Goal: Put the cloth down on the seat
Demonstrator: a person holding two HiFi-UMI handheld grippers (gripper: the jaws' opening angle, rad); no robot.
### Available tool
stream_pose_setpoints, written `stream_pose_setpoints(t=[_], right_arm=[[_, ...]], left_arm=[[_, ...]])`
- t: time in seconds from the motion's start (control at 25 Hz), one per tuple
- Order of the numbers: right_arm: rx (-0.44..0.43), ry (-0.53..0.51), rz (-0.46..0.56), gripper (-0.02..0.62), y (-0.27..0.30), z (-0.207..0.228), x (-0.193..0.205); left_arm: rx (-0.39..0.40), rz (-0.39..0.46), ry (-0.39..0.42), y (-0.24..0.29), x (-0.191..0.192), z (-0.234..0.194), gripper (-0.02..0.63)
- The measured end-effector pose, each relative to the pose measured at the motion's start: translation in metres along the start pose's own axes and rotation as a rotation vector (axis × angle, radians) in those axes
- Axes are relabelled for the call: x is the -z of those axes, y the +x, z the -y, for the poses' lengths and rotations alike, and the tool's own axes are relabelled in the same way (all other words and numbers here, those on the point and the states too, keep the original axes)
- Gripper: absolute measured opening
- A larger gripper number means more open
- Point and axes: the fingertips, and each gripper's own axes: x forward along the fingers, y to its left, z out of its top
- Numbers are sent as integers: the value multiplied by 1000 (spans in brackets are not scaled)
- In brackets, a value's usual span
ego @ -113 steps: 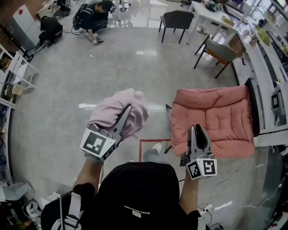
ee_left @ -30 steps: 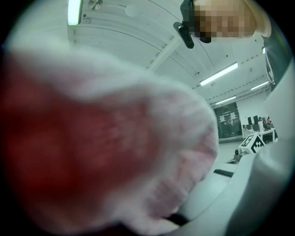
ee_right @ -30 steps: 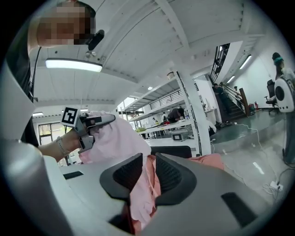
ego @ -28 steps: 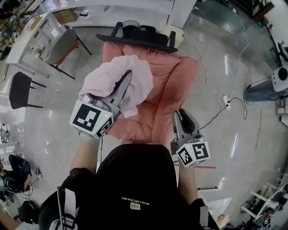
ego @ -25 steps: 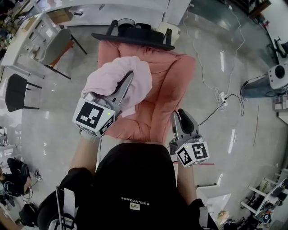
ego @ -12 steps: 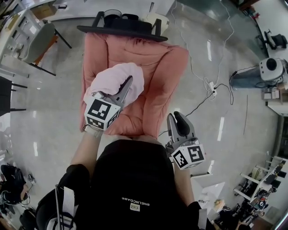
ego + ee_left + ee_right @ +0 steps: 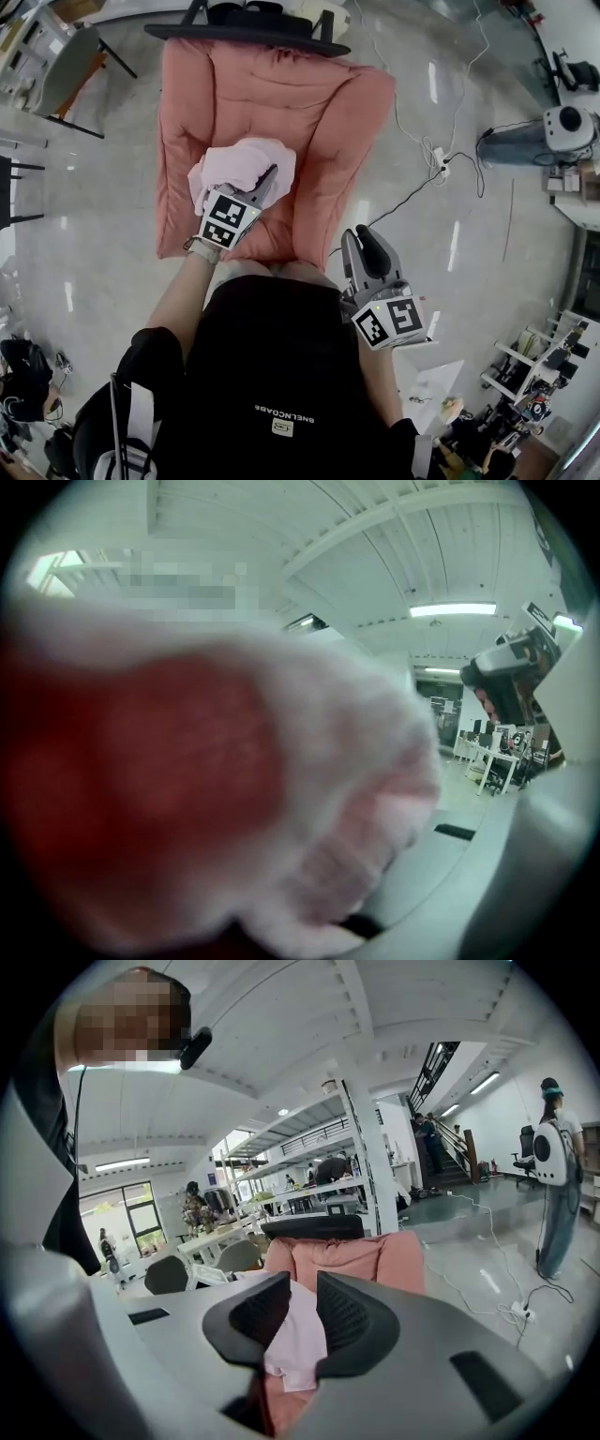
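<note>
Progress: partway, cloth [image 7: 234,161] bunched over front of pink seat [image 7: 319,103], not yet let go | Grip: left hand-held gripper [image 7: 265,180] clamped on cloth; right hand-held gripper [image 7: 361,239] slightly parted, empty, beside seat | Remaining: lower, release, withdraw | Writing: square markers on cubes [image 7: 228,217] only; white print on black top [image 7: 281,375] unreadable

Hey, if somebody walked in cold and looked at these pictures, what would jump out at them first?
The big salmon-pink cushioned chair fills the top of the head view. A bundle of pale pink cloth sits over its seat, clamped in the left claw. The right claw hangs empty with its jaws apart, just off the chair's near right corner above the shiny grey floor.
</note>
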Motion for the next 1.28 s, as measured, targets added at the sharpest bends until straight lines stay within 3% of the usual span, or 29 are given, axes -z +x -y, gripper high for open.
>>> stream_pose_setpoints(t=[0.32, 0.48, 0.72, 0.96, 1.28], right_arm=[[9, 8, -52, 107, 3, -2, 25], [17, 16, -71, 107, 7, -3, 47], [23, 19, -109, 107, 11, -12, 55], [31, 16, -152, 107, 9, -13, 71], [15, 9, -176, 107, 11, -14, 75]], left_arm=[[74, -160, -23, 29, 97, 21, 95], [118, -254, -81, 43, 157, 24, 106], [127, -339, -87, 52, 198, 14, 117], [116, -437, -147, 64, 249, 8, 168], [166, -669, -169, 67, 308, 16, 280]])
